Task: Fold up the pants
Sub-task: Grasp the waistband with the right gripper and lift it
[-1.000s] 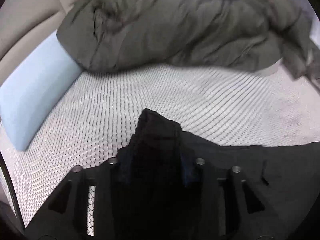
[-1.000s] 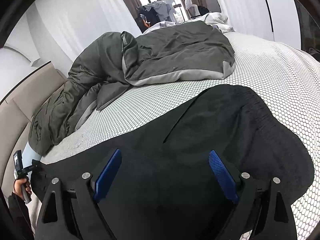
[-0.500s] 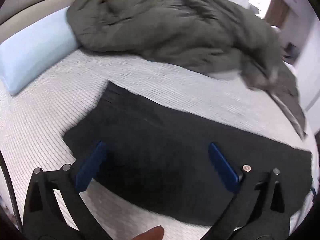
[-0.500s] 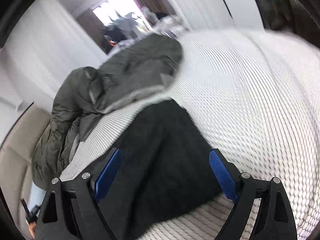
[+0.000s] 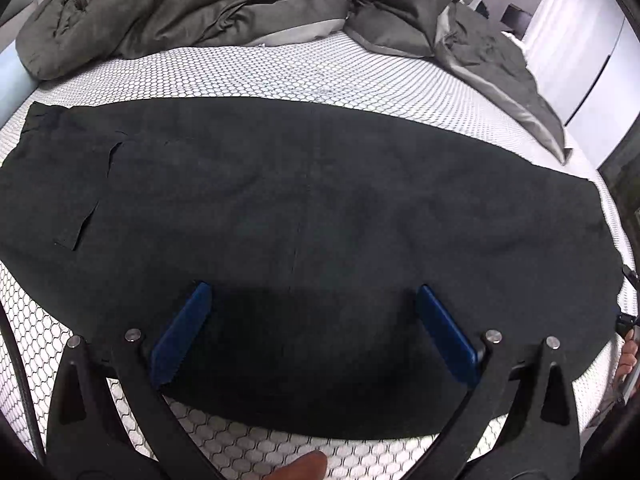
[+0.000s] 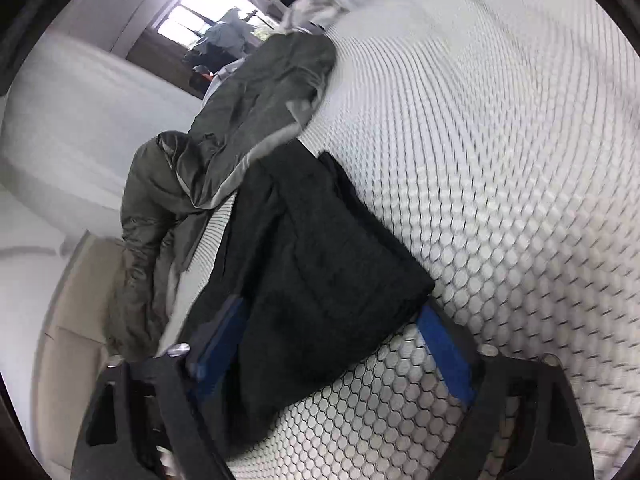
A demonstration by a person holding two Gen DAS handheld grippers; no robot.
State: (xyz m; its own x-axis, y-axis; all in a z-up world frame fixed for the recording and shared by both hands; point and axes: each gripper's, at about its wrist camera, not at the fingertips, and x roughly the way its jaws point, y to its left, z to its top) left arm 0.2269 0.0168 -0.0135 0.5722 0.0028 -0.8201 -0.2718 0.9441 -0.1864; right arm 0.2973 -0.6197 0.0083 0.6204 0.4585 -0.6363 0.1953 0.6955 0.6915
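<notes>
Pants: the black pants [image 5: 320,216] lie flat across the near part of the bed [image 5: 320,76], folded lengthwise into one long strip running left to right, waistband and pocket slit at the left end, hems at the right.
Right end: in the right wrist view the hem end [image 6: 332,272] shows stacked layers with a squared corner, lying on the honeycomb cover.
Left hand-held gripper [image 5: 316,328]: jaws spread wide over the middle of the strip near its near edge, holding nothing; they have just been opening and the cloth lies under them, not pinched.
Right hand-held gripper [image 6: 332,344]: jaws have just been closing around the hem end; cloth sits between the blue pads [image 6: 444,356], but the view is blurred, so I cannot tell whether they press on it yet.
Step in hand: probably taking the hem end to fold it over toward the waistband.
Doing it well: catch all layers at the corner, not just the top one; lift low and carry the end straight along the strip so the edges stay lined up; the left could steady the middle as the crease line.
Surroundings: a rumpled grey duvet [image 5: 224,4] lies at the far side, well apart from the pants.
</notes>
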